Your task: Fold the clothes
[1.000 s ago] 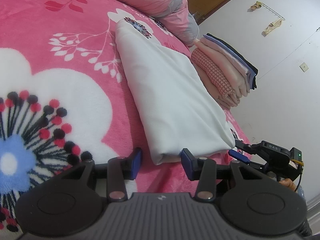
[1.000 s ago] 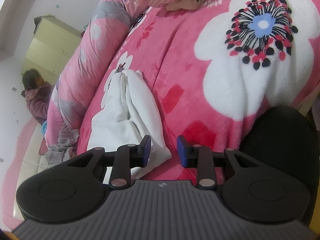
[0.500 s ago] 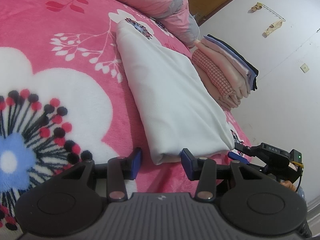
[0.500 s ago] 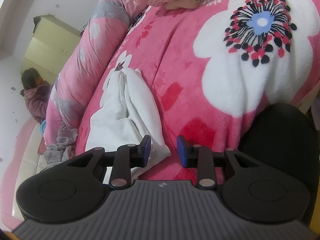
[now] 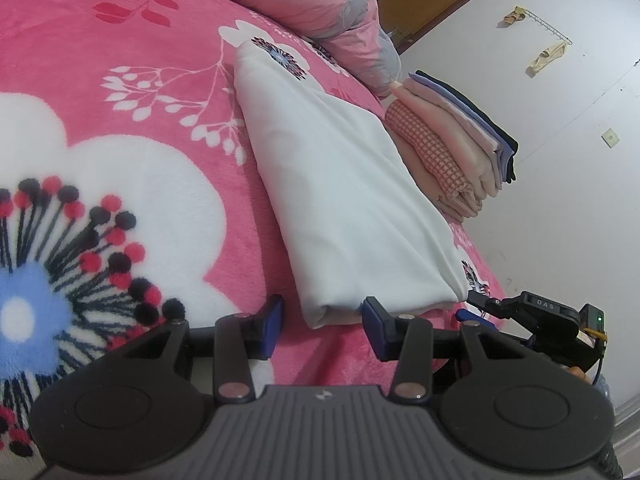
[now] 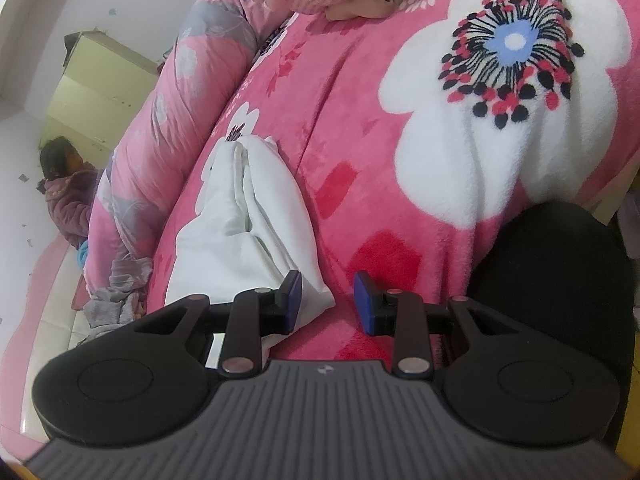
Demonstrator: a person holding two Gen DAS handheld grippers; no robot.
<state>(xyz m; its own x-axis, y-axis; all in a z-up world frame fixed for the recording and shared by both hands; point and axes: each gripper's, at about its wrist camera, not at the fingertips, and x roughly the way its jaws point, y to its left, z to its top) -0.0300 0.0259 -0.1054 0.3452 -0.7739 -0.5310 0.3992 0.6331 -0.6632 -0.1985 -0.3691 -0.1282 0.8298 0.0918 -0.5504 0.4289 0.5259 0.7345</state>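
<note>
White cloth, soft and thin-looking: the garment (image 5: 340,184), folded already into one long narrow band. Lay on the pink flowered blanket (image 5: 120,100) of the bed, running from the near edge toward the far rolled quilt (image 5: 320,0). Was probably laid so to leave room for one more fold across its length. Just right of it, a stack of folded clothes (image 5: 452,152), likely the place for finished pieces.

Left gripper (image 5: 324,320) held low at the left corner of the near short end, jaws wide open, the rounded edge of the cloth between them but not pinched. Right gripper (image 6: 326,300) set at the right corner of that same end, jaws also apart, one finger over the cloth corner, the other over bare blanket. Gripped nothing on either side. Seemed placed to take both near corners together and carry them to the far end.

Looked smooth on top in the left wrist view, with few creases. Showed loose layers and a deep groove along the middle in the right wrist view, so less tidy there. Would probably sag if lifted by one layer only.
</note>
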